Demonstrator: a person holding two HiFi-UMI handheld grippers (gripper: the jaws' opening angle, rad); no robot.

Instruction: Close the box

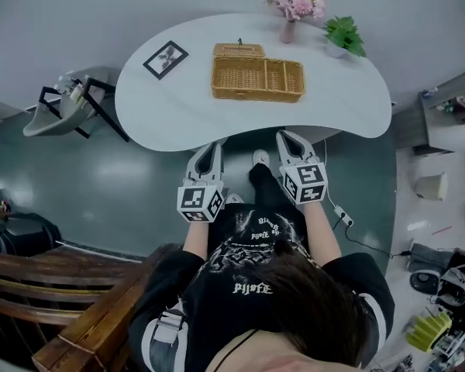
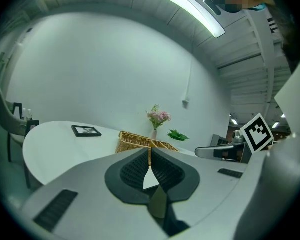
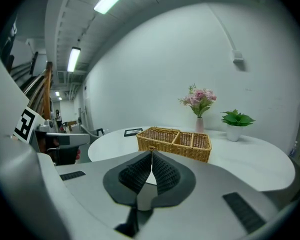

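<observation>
The wicker box point(image 1: 257, 79) sits in the middle of the white table point(image 1: 178, 111), well ahead of both grippers. Its lid point(image 1: 239, 50) is thrown back behind the far rim and lies roughly flat. Woven cane like this is probably light and fairly stiff, with a rough weave that should not slip, though a hard pinch could crack it. The best hold looks like the lid's free far edge, or the small loop on top of it (too small to make out properly). From there the lid can swing forward over the hinge side.

Dividers split the box into compartments, a wide one on the left and narrower ones on the right. As far as the head view and the right gripper view show, all are empty, so nothing should block the lid.

The left gripper point(image 1: 215, 144) and the right gripper point(image 1: 283, 136) are both clenched tight on nothing, at the table's near edge. A picture frame point(image 1: 166, 60), a vase of pink flowers point(image 1: 294, 2) and a potted plant point(image 1: 343, 35) stand apart from the box.
</observation>
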